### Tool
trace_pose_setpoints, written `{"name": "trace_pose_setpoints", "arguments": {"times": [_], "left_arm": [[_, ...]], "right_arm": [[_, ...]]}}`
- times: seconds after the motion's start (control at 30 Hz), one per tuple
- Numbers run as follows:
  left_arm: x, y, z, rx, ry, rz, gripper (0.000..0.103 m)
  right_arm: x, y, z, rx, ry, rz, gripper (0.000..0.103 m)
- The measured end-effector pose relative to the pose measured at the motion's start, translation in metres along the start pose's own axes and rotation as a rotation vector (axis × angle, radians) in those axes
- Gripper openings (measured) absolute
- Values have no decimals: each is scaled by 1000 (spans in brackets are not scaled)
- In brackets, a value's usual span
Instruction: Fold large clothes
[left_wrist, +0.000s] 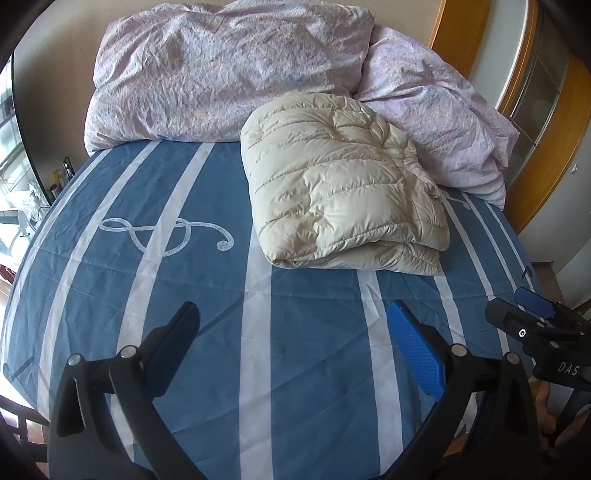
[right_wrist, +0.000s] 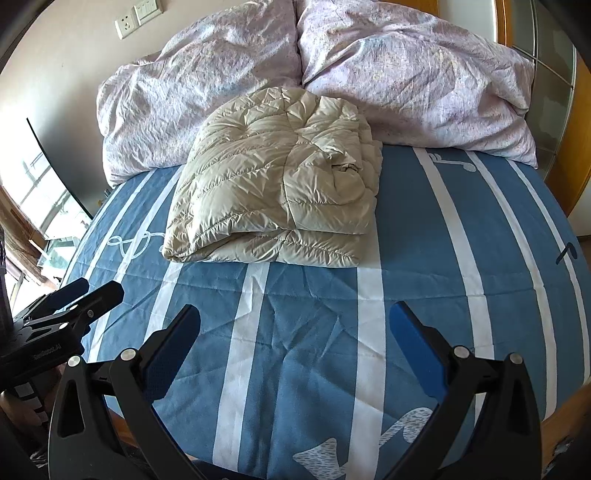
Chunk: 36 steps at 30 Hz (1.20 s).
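A cream quilted down jacket lies folded into a thick bundle on the blue striped bed sheet, its far end against the bedding; it also shows in the right wrist view. My left gripper is open and empty, held over the sheet in front of the jacket, well short of it. My right gripper is open and empty too, over the sheet near the bed's front edge. Each gripper shows in the other's view: the right one at the right, the left one at the left.
A crumpled pink floral duvet is piled along the head of the bed. A wooden-framed glass door stands to the right. A window is on the left. Wall sockets sit above the bed.
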<state>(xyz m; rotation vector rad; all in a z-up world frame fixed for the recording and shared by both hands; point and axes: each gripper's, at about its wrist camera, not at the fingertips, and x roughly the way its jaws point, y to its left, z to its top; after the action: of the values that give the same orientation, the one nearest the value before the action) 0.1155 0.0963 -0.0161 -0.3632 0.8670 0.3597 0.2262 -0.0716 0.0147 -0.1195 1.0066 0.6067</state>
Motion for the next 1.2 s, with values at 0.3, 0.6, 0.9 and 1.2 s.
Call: {"name": "trace_pose_setpoints", "arguments": {"times": [0.3,0.6,0.9,1.2], "left_arm": [[2,1,0,-12,4,-24,101],[0,-3,-1,-6,-4,-59,100],[-6,1,0,-37,-37,-133,100],[-7,1,-1,-33,-39,-142,100]], "right_arm": [[0,-1,-1,11,2,1,102],[0,-3,-1,17,5,2,102],[1,-2,-1,23,7,0,102],[3,2,-3,23,7,-2,102]]}}
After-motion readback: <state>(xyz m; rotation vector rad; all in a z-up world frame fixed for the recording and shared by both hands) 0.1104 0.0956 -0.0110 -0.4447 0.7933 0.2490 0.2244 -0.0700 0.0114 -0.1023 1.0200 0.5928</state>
